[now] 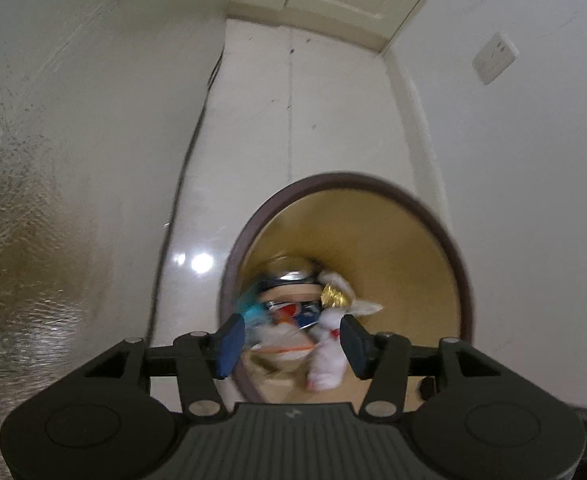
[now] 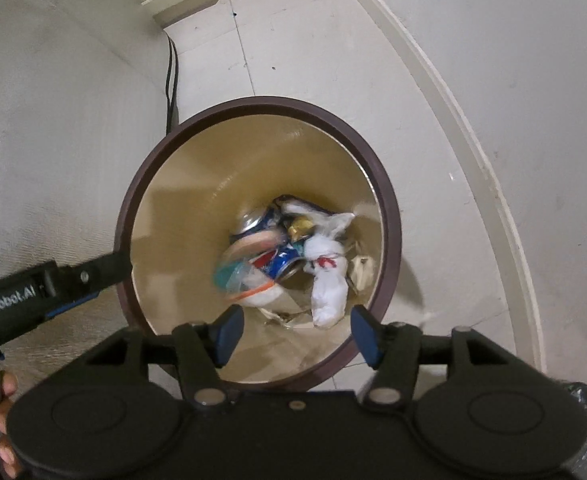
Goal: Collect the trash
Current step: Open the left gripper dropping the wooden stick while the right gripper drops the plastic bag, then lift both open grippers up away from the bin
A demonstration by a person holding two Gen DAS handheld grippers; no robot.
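A round bin with a dark brown rim and a tan inside stands on the pale floor. In its bottom lie crushed blue cans, a white tissue wad, a gold wrapper and a blurred teal plastic bag. My right gripper hangs open above the bin's near side, with nothing between its blue pads. My left gripper is open over the bin's left rim; the same trash shows far below its jaws. The left tool's black housing reaches in from the left.
A black cable runs down the wall behind the bin. A cream baseboard curves along the right. A wall socket is on the right wall and a textured shiny panel on the left. A person's hand grips the left tool.
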